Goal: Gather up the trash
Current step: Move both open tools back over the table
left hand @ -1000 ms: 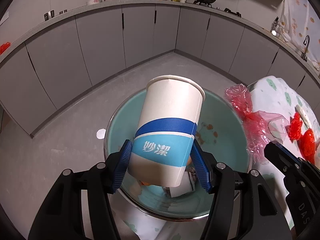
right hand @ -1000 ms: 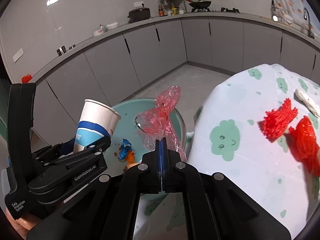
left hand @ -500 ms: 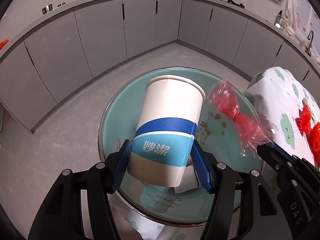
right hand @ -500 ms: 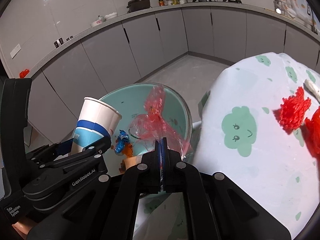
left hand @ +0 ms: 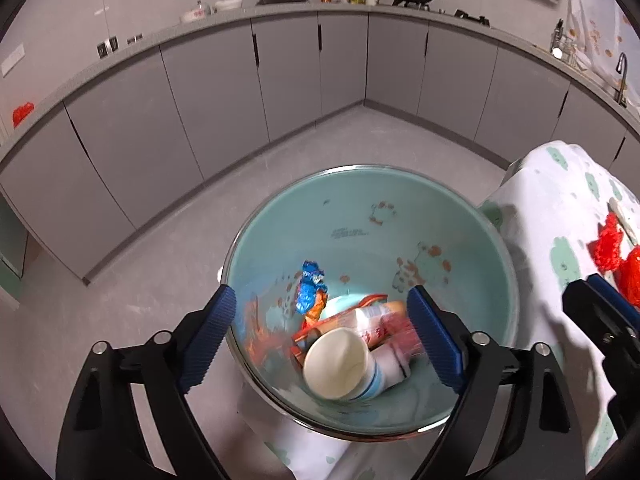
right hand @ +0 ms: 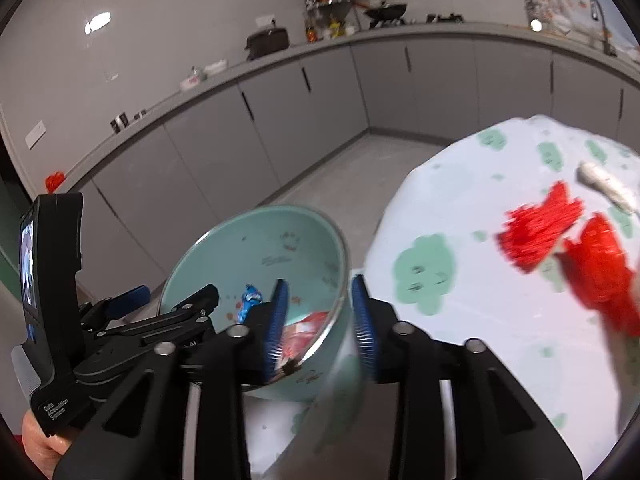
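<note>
Since a second ago the paper cup (left hand: 340, 364) has dropped into the teal bin (left hand: 472, 248); left gripper (left hand: 322, 340) and right gripper (right hand: 320, 320) fingers are opening, empty. Next: the 2 red nets (right hand: 540, 232) on the counter (right hand: 460, 320), right.

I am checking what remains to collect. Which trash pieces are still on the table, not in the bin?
The two red mesh pieces and a white scrap; the cup lies in the bin.

Red mesh scraps (right hand: 540, 232) on tablecloth (right hand: 460, 320)
</note>
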Tool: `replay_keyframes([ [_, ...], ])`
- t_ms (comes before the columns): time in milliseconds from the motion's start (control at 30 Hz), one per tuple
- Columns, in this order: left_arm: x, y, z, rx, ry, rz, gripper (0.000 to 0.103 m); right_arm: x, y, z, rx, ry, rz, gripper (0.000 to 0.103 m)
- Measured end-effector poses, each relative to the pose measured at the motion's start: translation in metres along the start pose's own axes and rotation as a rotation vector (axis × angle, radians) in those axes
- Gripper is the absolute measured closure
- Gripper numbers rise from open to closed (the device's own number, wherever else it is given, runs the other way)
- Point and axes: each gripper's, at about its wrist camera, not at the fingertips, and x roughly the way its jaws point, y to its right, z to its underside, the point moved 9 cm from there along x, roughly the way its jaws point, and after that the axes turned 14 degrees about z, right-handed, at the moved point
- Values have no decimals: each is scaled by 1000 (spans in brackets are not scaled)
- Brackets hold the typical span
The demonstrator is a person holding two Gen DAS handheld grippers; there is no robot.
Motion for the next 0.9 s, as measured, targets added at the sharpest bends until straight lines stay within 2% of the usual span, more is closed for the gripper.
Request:
replay_keyframes([
  [100, -10, 12, -6, 14, 19, 9, 8, -16, 16, -2, 14, 33, 26, 52],
  [200, -16, 29, -6, 47, 28, 26, 8, -28, 33, -1, 28, 50, 50, 48],
  [633, -35, 101, 6, 140, 16, 109, 8, -71, 116, 4, 138, 86, 160, 47],
  [900, -40, 143, 21, 210, -2, 152, 7, -94, 172, 20, 214, 90, 223, 46],
])
